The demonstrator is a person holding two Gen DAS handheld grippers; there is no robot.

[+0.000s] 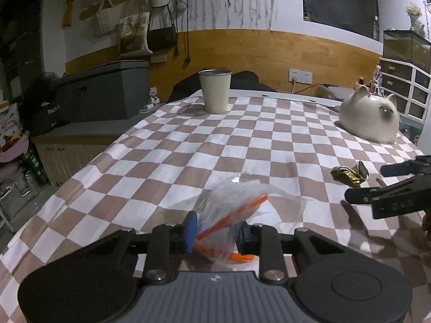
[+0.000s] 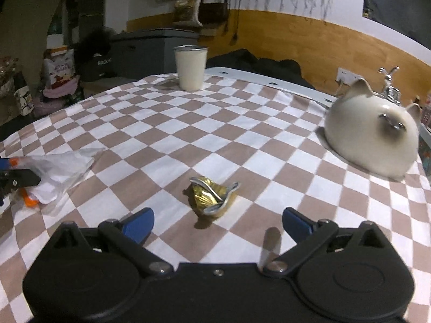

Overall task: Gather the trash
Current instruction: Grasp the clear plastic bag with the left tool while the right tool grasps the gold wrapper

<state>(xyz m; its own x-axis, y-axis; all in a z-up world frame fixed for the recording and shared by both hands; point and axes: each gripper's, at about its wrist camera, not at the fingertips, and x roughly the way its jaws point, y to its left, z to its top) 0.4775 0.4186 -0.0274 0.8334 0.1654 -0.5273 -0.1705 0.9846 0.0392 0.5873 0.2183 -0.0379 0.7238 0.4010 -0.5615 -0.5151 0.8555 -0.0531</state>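
Your left gripper (image 1: 215,238) has its pads pressed on the bag (image 1: 231,210), a clear wrapper with an orange strip, at 6 o'clock in the left view. The grip looks to be on thin film near one edge, so the bag could slide out if you lift fast, and the loose end may drag on the cloth (image 1: 188,140).

Your right gripper (image 2: 217,222) stands wide open, nothing between the pads, with the foil (image 2: 212,196) just ahead of them at 12 o'clock. The foil is crushed and uneven. Close off-centre and it may skid or flip away across the cloth rather than seat. Come too low and a pad could snag the cloth and ruck it.

The cup (image 2: 190,67) sits far off at 11 o'clock and the cat (image 2: 371,137) at 2 o'clock. A wide swing toward the cup, which I take to be the bin, could knock it over
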